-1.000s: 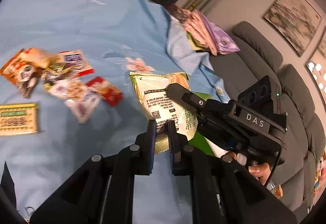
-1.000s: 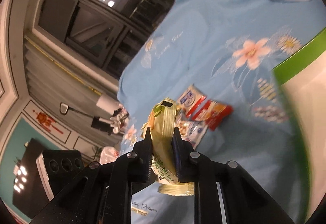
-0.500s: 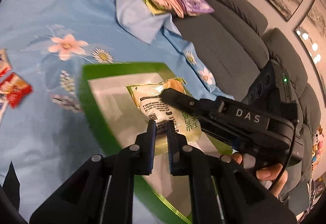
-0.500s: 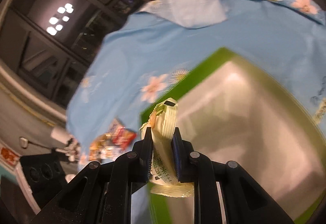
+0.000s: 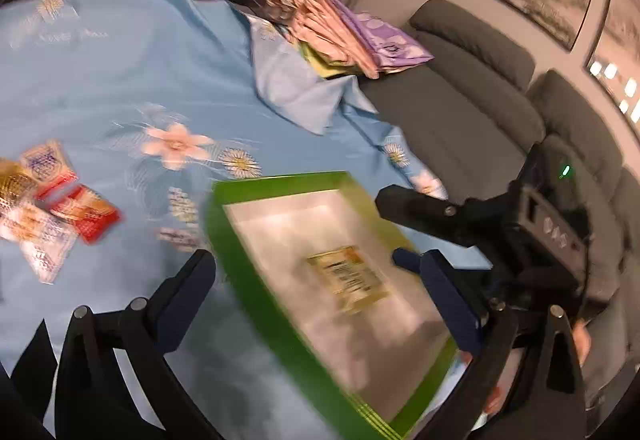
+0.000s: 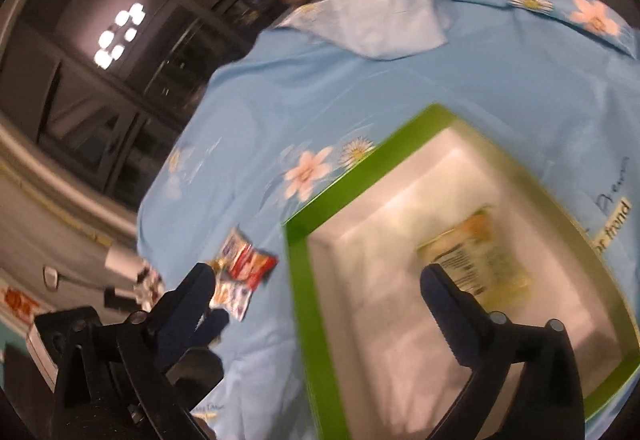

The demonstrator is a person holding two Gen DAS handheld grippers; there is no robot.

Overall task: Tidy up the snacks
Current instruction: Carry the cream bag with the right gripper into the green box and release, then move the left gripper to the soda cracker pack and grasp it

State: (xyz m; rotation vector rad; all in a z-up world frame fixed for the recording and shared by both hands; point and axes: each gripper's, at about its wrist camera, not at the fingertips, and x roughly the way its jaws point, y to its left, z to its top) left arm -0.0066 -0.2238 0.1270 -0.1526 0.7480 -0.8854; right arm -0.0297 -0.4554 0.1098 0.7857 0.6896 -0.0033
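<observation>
Left wrist view: your left gripper (image 5: pixel 316 268) stands with jaws spread wide, holding nothing, above the green-rimmed rectangular cardboard box with a pale inside (image 5: pixel 256 188).
Right wrist view: your right gripper (image 6: pixel 316 288) is likewise wide apart and empty, over the same box (image 6: pixel 360 176).
Snack in box: the pale yellow-green flat plastic snack packet (image 5: pixel 348 280) lies loose on the box floor, near the middle; blur makes its exact lie hard to read.
Snacks outstanding: the small red, white and gold foil packets (image 5: pixel 52 200) sit in a loose heap on the light blue flowered cloth (image 5: pixel 120 80), well apart from the box.
Risk, crowding: both your grippers hang over one box, so you could knock fingers together as you swing out.
Risk, box: a low finger catching the green rim may shove or tip the box.
Risk, heap: the packets overlap, so your pinch may lift two, or slip off slick foil.
Risk, cloth: a deep grasp may gather the blue cloth with the packet.
</observation>
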